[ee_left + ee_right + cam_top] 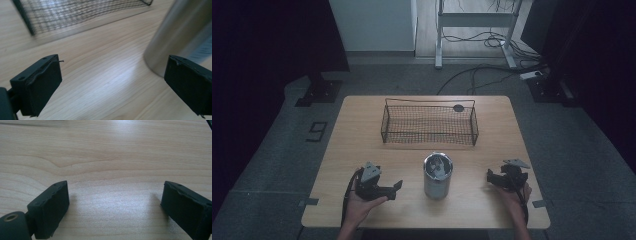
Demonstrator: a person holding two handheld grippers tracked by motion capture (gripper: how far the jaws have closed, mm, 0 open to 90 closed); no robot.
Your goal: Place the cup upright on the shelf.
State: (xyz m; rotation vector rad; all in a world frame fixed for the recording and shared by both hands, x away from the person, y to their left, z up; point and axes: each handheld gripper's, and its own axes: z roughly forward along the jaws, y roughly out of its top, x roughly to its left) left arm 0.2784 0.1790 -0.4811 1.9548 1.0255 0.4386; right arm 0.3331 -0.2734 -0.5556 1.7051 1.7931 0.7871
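Reaching looks like the step now: the tin (438, 176) stands between both pairs of fingers, all spread apart and empty, so next the left fingers (47, 85) must close around it.

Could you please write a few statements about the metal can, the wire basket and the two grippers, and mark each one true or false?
1. The metal can stands upright on the table. True.
2. The can sits inside the wire basket. False: it stands on the table in front of the basket, apart from it.
3. The left gripper is open, with nothing between its fingers. True.
4. The right gripper is shut on the can. False: it is open, and bare wood lies between its fingers.
5. The two grippers are on opposite sides of the can. True.
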